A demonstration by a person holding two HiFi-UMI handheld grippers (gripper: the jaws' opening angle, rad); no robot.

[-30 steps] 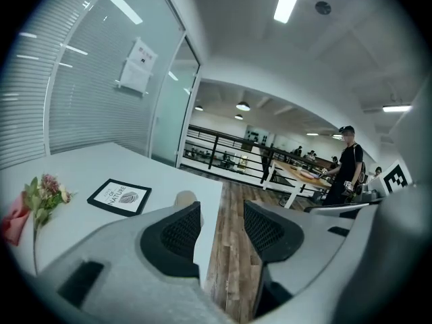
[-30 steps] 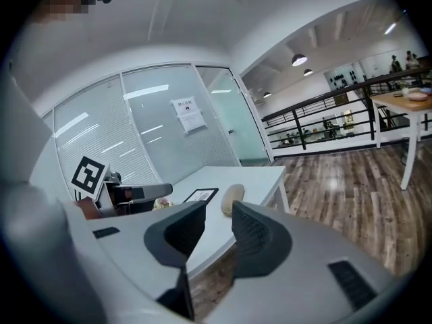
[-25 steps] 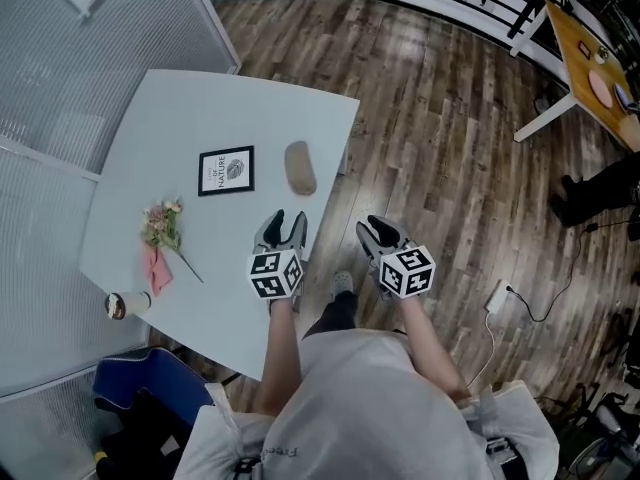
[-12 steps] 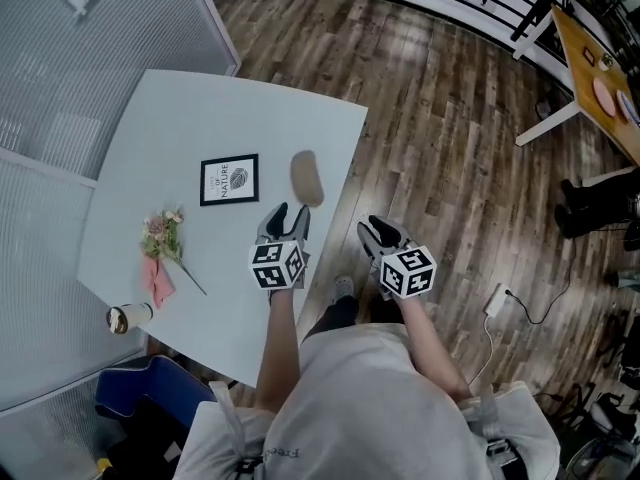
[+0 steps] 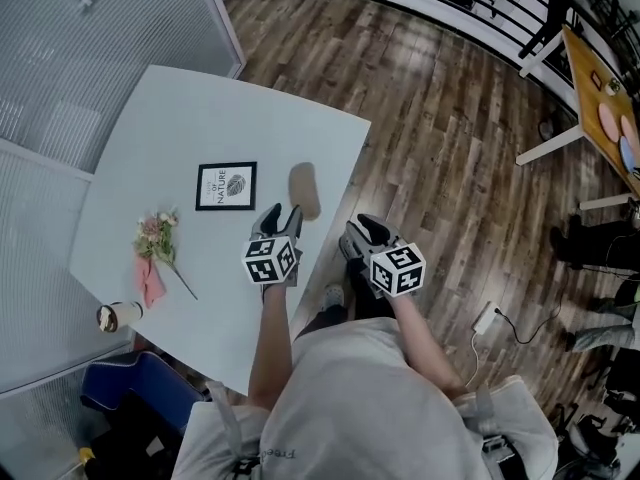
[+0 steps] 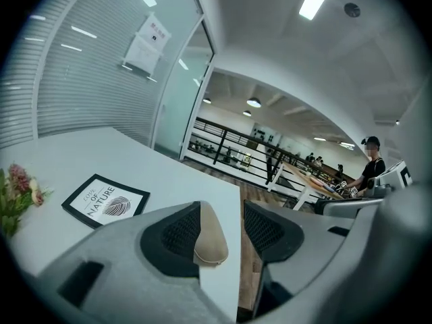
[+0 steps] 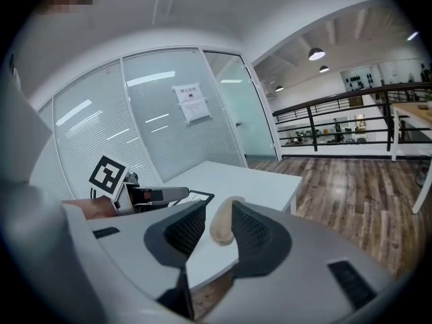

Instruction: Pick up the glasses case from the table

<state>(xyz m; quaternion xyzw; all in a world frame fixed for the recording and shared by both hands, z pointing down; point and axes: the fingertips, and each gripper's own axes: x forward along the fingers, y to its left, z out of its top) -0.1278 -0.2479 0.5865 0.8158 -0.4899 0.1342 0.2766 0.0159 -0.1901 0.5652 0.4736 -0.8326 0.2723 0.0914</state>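
The tan oval glasses case (image 5: 304,189) lies flat on the white table (image 5: 190,118), close to its right edge. My left gripper (image 5: 281,216) hovers over the table just short of the case, jaws open and empty. In the left gripper view the case (image 6: 210,238) lies ahead between the two pads, untouched. My right gripper (image 5: 358,236) hangs off the table's right edge over the wood floor, also open and empty. The right gripper view frames the case (image 7: 223,225) between its pads, with the left gripper (image 7: 145,194) to its left.
A black-framed print (image 5: 226,185) lies left of the case. A small bunch of flowers (image 5: 155,238) and a cup (image 5: 112,316) lie toward the table's near left. A glass partition (image 5: 110,18) runs behind the table. A blue chair (image 5: 140,393) stands at the near corner.
Both grippers have moved forward toward the case, and the gap between the left gripper's tips and the case has shrunk. The jaws stand as they did.
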